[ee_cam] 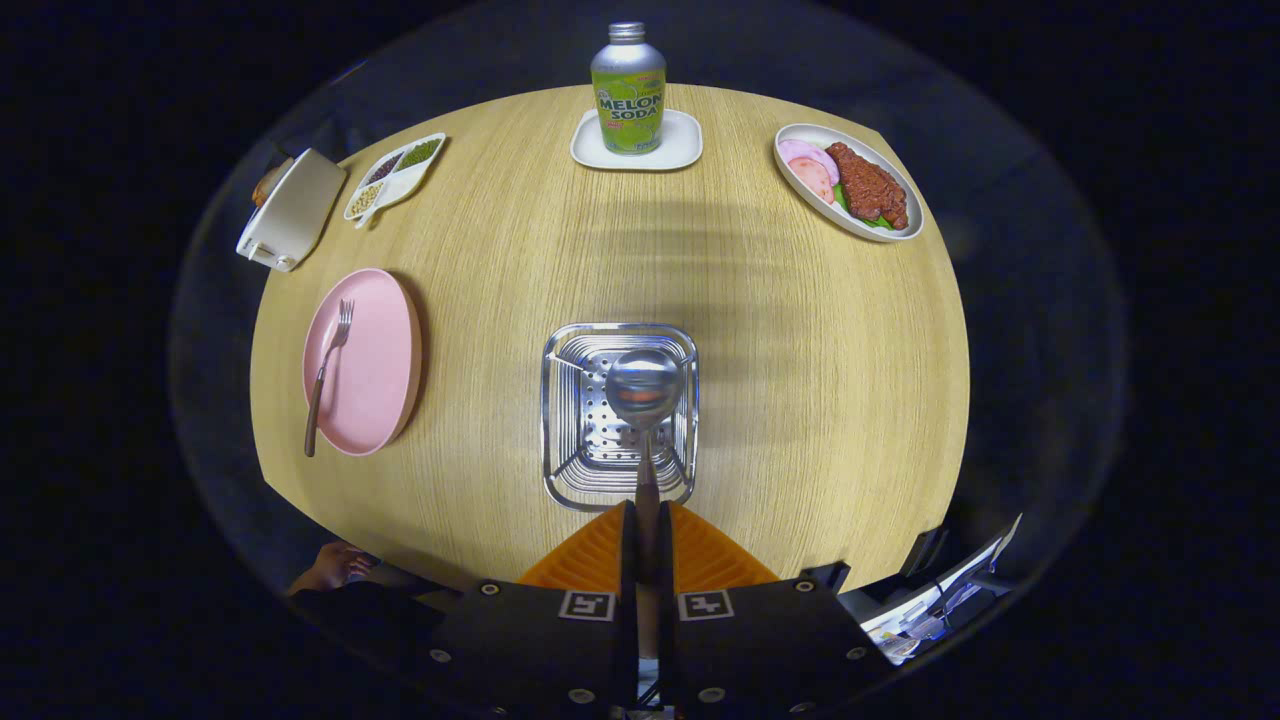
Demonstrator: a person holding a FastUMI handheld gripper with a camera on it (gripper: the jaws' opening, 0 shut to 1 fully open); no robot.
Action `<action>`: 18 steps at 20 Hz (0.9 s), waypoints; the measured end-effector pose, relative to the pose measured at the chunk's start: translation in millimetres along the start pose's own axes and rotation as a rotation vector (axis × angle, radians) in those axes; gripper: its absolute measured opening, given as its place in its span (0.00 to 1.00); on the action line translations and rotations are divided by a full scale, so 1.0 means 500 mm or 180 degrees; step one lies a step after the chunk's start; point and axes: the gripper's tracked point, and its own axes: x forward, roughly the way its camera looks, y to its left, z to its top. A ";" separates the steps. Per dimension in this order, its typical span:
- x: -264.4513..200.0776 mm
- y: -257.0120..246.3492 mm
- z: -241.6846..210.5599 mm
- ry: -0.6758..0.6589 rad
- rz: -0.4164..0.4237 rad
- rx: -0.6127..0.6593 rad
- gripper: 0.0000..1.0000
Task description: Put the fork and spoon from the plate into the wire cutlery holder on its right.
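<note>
Wooden bench [780, 330] under lamp: gripper [647, 545] jaws pinch the spoon [643, 388] by its handle, bowl hanging over the wire holder [570, 420] but not yet released, while the fork [327, 375] waits on the pink plate [375, 380] to the left.

The bench [760, 330] is a light wooden top with a fine grain. Near its left edge lies a pink plate [375, 370]. At the far left corner stands a cream toaster [292, 210], and just beside it a divided dish [395, 176] with beans. At the middle of the far edge a small white tray [590, 150] rests. Near the far right corner lies an oval plate [905, 230] with food. The wire cutlery holder [560, 420] stands close to the near edge, well apart from the pink plate, on its right.
</note>
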 end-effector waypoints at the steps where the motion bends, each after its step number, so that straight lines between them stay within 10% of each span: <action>1: -0.001 0.000 0.012 -0.0038 0.0021 0.0008 0.09; 18: -0.155 0.152 0.180 -0.1949 0.0386 0.0280 0.16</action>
